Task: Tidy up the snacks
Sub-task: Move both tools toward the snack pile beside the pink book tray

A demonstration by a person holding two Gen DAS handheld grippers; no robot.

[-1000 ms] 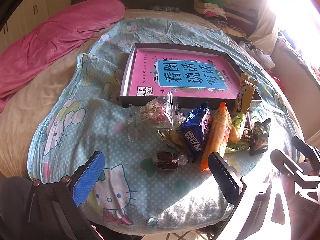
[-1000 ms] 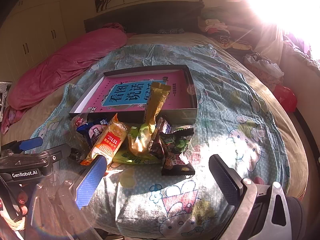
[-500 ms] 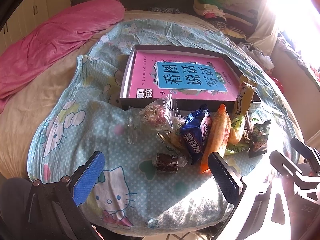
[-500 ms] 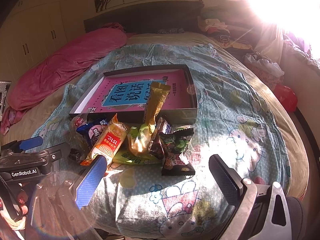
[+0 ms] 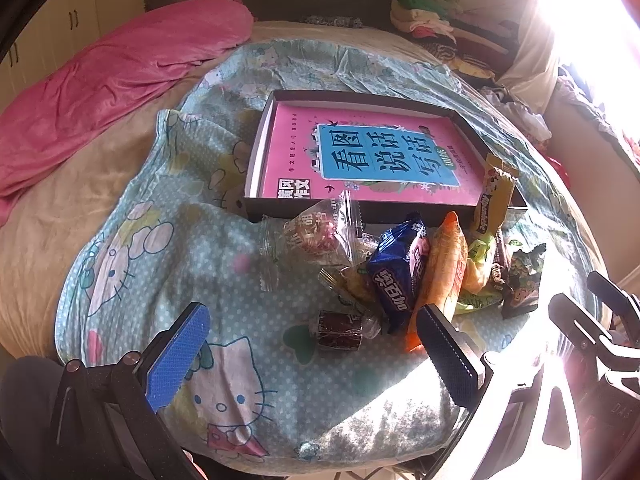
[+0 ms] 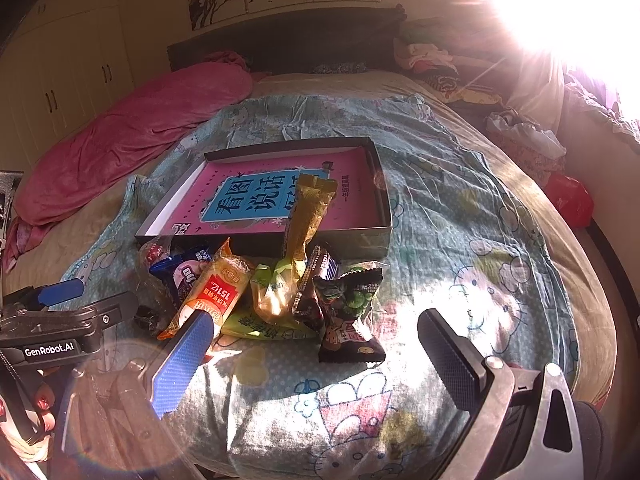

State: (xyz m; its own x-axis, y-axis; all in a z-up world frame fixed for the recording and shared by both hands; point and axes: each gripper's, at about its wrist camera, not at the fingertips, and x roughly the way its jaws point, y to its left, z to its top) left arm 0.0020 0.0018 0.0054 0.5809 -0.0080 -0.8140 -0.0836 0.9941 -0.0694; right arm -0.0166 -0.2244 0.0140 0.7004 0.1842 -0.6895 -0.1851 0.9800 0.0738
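A wide bed [image 5: 100, 184] carries a pale blue cartoon-cat quilt [image 5: 168, 264], and a rumpled pink blanket [image 5: 120, 68] lies along its far left side. On the quilt sits a shallow dark cardboard box [image 5: 256, 168] with a pink book [image 5: 376, 156] flat inside it. Just in front of the box's near wall lies a heap of snack packets: a clear bag of sweets [image 5: 320, 232], a dark blue biscuit packet [image 5: 398, 268], a long orange packet [image 5: 444, 272], a gold wrapper [image 6: 308, 216] leaning upright against the box, and a black-and-green packet [image 6: 350, 312]. A small dark brown wrapped sweet [image 5: 340, 330] lies alone, nearest the left tool [image 5: 312, 360], which hangs spread wide and empty just short of it. The right tool [image 6: 312, 360] is likewise spread and empty, with the heap just beyond its fingertips.
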